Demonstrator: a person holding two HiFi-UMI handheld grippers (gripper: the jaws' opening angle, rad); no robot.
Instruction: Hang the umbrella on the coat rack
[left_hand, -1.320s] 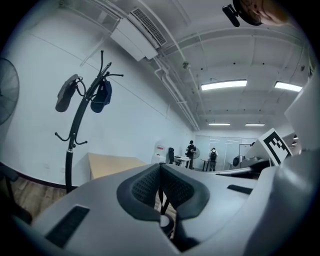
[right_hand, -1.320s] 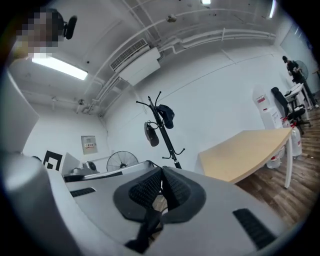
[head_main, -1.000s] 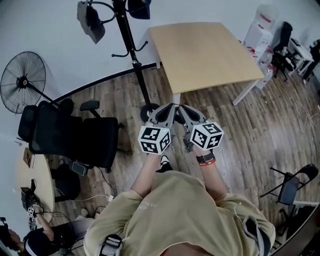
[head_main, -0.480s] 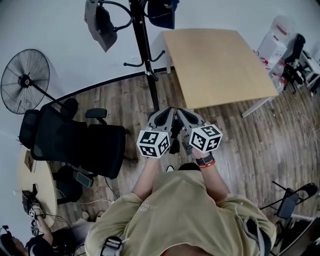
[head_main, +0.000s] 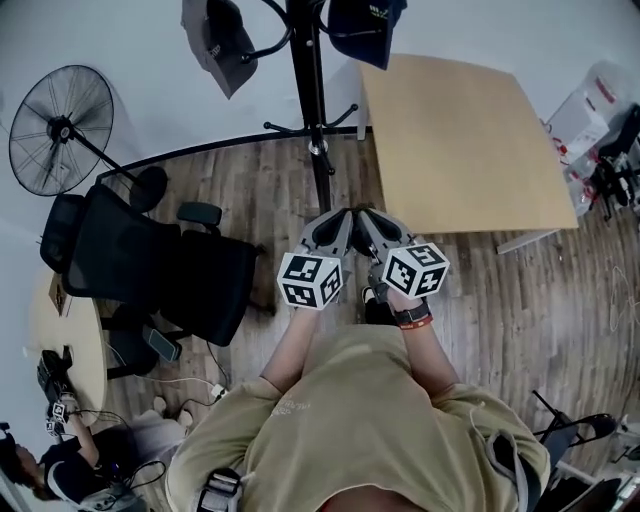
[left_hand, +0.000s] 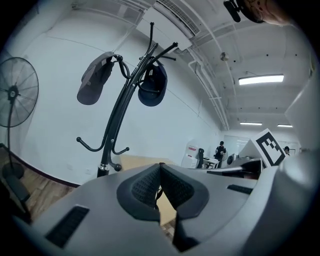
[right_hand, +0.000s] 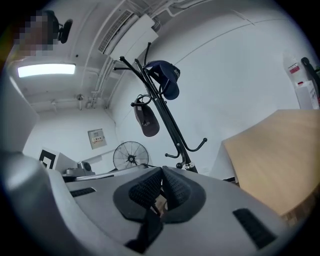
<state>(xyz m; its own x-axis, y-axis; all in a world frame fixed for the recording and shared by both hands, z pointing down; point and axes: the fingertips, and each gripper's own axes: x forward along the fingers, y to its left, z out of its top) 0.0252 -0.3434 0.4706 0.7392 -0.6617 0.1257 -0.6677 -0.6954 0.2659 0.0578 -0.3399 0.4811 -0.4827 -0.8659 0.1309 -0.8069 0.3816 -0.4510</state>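
umbrella (right_hand: 148, 231): only a thin dark strip of it shows, pinched between the right gripper (right_hand: 162, 175) pads and trailing down toward the camera. A similar dark strip (left_hand: 182, 240) sits at the left gripper (left_hand: 160, 172) pads. Both sets of jaws are closed, tips meeting on the strip. The rest of the umbrella is hidden under the grippers in all views, so its long axis and pointing direction can't be read.

Head view: left gripper (head_main: 340, 214) and right gripper (head_main: 364, 214) are side by side, noses nearly touching, aimed at the coat rack (head_main: 310, 100) pole just ahead. Gripper views add the rack (left_hand: 115, 115) (right_hand: 170, 122) seen from below, with its free lower hooks.

A grey cap (head_main: 220, 40) (left_hand: 95, 80) (right_hand: 146, 120) and a dark blue cap (head_main: 365, 25) (left_hand: 152, 85) (right_hand: 167, 77) hang on the top hooks. Wooden table (head_main: 460, 140) (right_hand: 280, 155) right of the rack, fan (head_main: 60, 130) (right_hand: 131, 156) left. Black office chair (head_main: 150, 265) shows only in head view.
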